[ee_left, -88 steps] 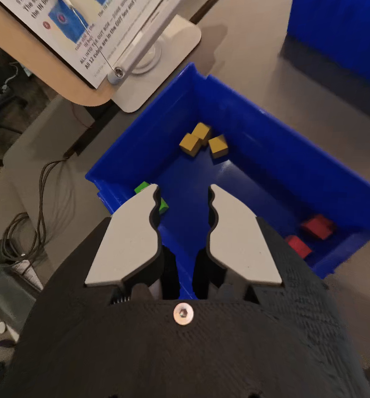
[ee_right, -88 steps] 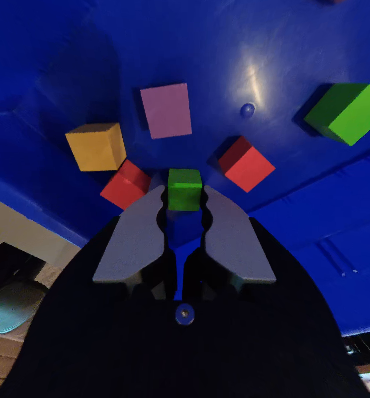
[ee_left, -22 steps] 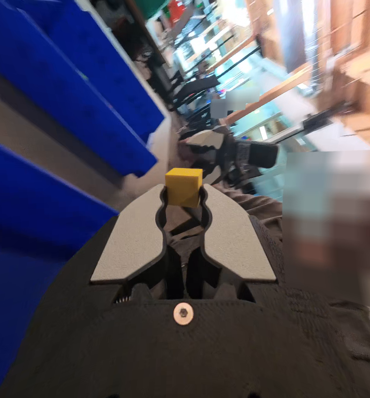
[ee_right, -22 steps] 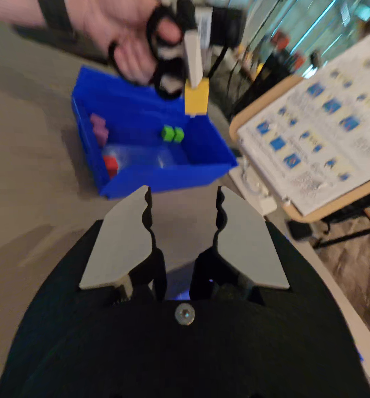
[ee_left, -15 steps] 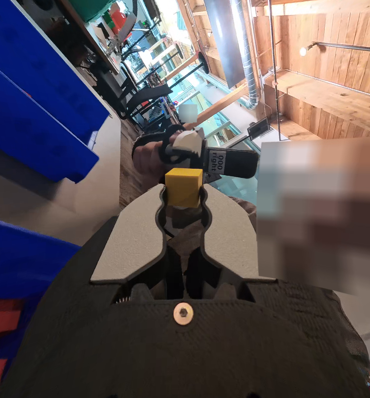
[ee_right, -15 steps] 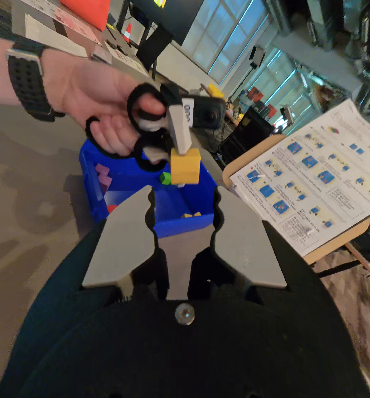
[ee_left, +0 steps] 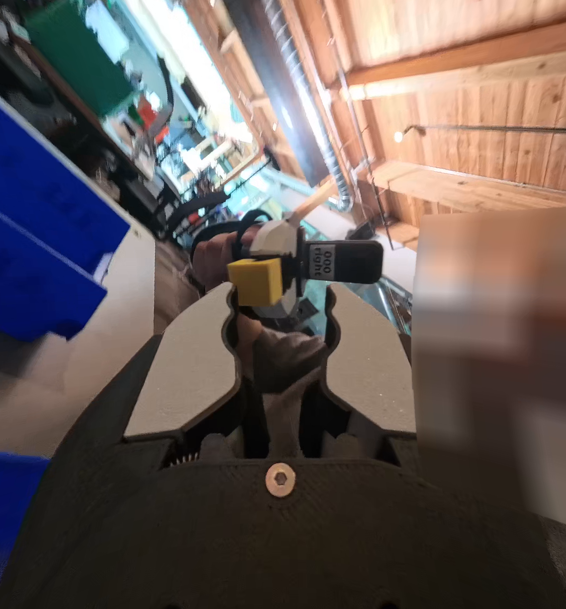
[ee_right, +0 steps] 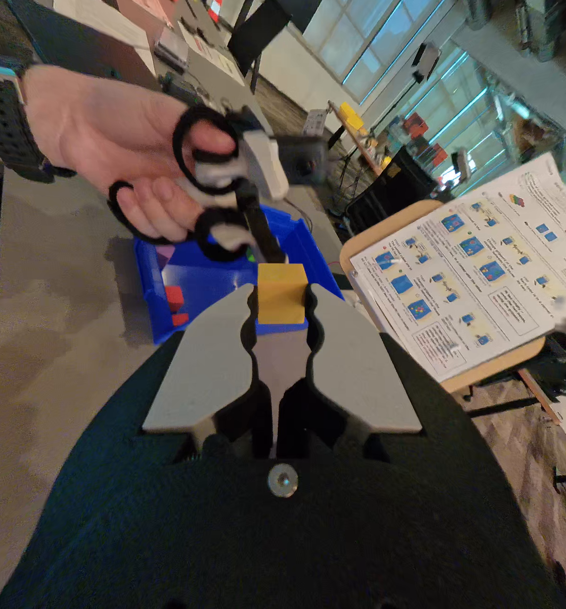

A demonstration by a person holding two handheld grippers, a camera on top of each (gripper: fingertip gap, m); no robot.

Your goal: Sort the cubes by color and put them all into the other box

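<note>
Yellow is the colour of the small wooden cube point(ee_right: 281, 293) held up in the air between the two grippers. The right gripper point(ee_right: 280, 293) has its fingers pressed on the cube's two sides, so it is squeezing the cube. The left gripper point(ee_left: 280, 296) has its fingers wide apart and holds nothing. In the left wrist view the cube sits close to the tip of the left-hand finger point(ee_left: 189, 362), but I cannot tell if they touch.

A hand point(ee_right: 116, 148) works the left gripper, up and to the left in the right wrist view. Far below the cube is a blue bin point(ee_right: 153, 290) on the grey table point(ee_right: 54, 313). Red cubes point(ee_right: 175, 298) and a purple cube point(ee_right: 164, 253) lie inside it. A sheet of pictures point(ee_right: 466, 280) on a board stands to the right.

The cube could fall. Only the finger tips hold it, so a small bump from the open gripper could knock it loose. It might then miss the bin and roll off the table.
</note>
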